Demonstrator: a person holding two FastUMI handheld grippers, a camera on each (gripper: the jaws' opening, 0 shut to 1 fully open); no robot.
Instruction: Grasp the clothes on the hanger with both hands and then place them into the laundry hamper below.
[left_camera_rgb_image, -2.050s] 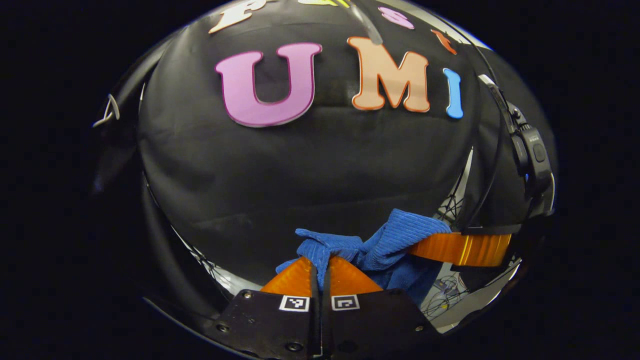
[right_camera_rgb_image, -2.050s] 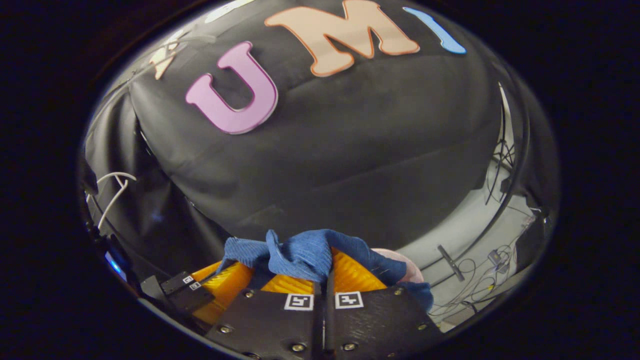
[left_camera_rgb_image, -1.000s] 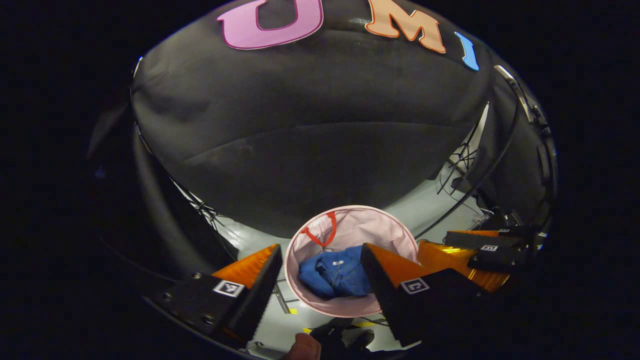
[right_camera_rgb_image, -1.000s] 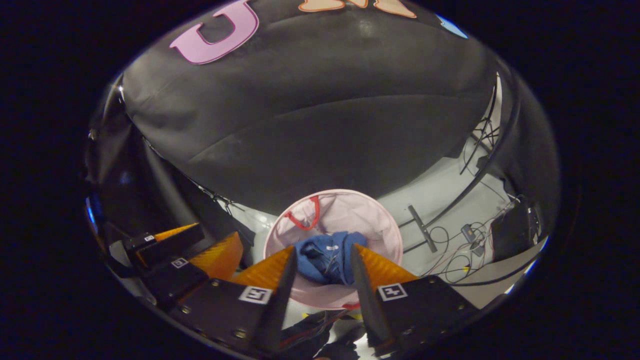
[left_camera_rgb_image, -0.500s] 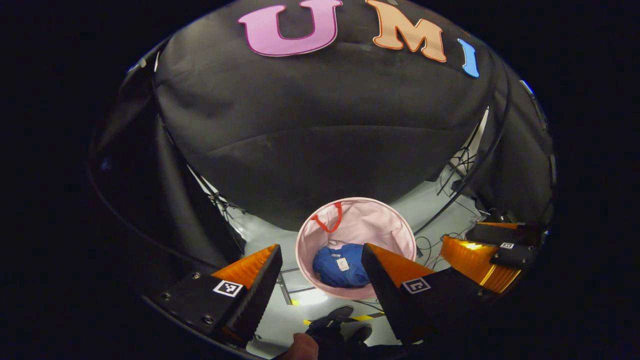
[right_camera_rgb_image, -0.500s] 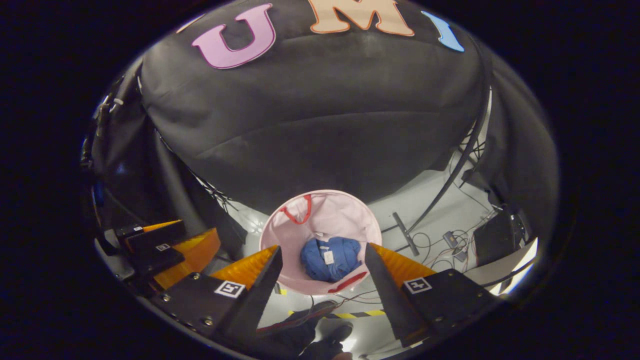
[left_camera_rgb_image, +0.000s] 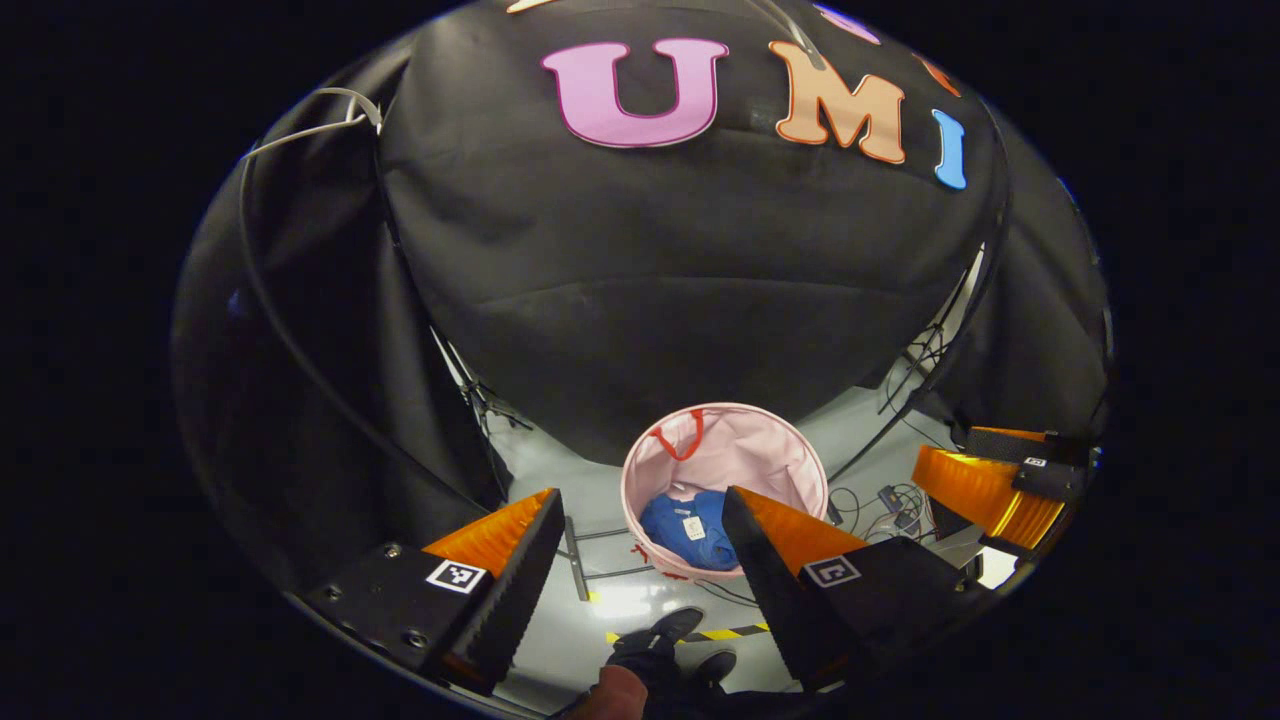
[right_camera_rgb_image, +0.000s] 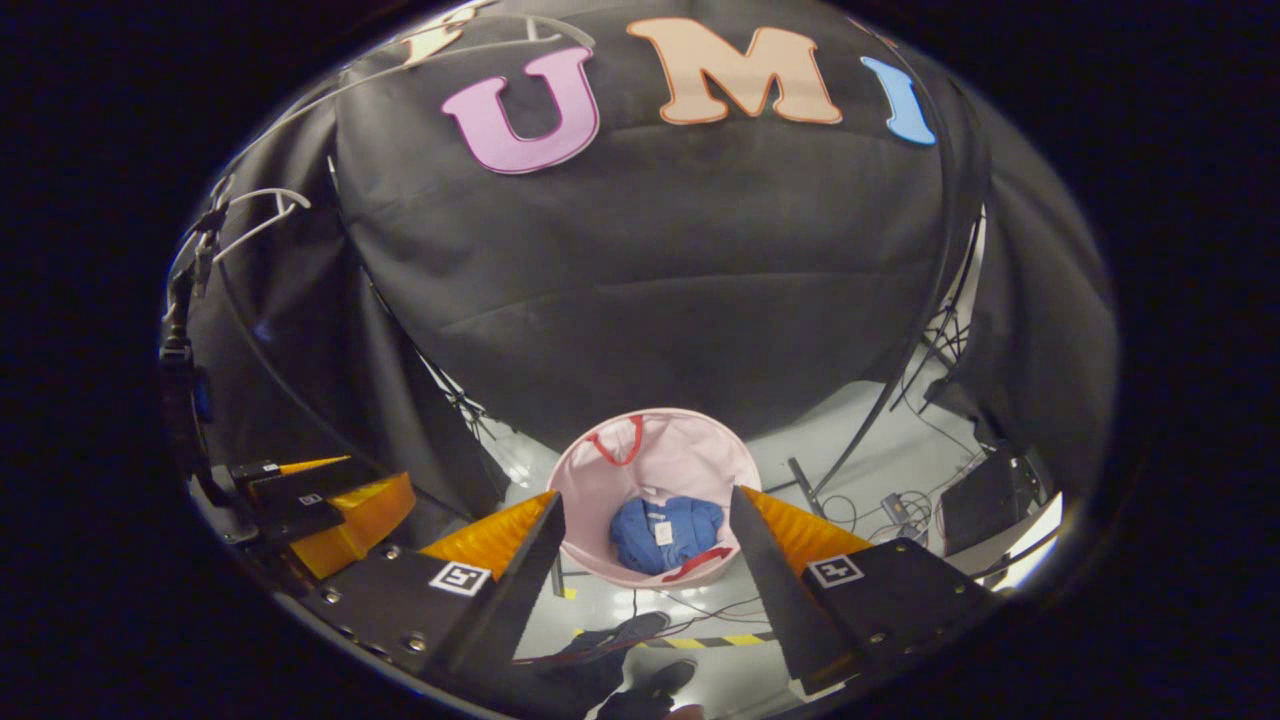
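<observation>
Ridged wedge-shaped fingers frame the bottom of each view, and both tools stand spread wide with nothing between them: the left gripper (left_camera_rgb_image: 640, 525) in the left gripper view and the right gripper (right_camera_rgb_image: 645, 525) in the right gripper view each hang high above the floor, jaws parted, pinching nothing. Between and below them a person's dark shoes (right_camera_rgb_image: 625, 640) stand on the pale floor (left_camera_rgb_image: 600, 600) beside a strip of yellow-and-black tape (left_camera_rgb_image: 725, 633), which puts the holder right at the basket's near side, a sensible spot for dropping something straight down. Just beyond the shoes sits the pink laundry hamper (right_camera_rgb_image: 700, 450), round and open-mouthed, with red handles (right_camera_rgb_image: 615, 445) at its rim. The blue clothes (right_camera_rgb_image: 665, 533) lie bunched at its bottom, a small white tag facing up, well apart from either tool, so I judge the placing done and the open jaws simply the result of letting go over the opening. Off to the right on the floor, loose cables (right_camera_rgb_image: 900, 505) trail toward a dark box. Far back hangs the booth's black cloth wall (right_camera_rgb_image: 650, 260), and at the upper left a bare white hanger (right_camera_rgb_image: 255, 215) hangs with nothing on it.
</observation>
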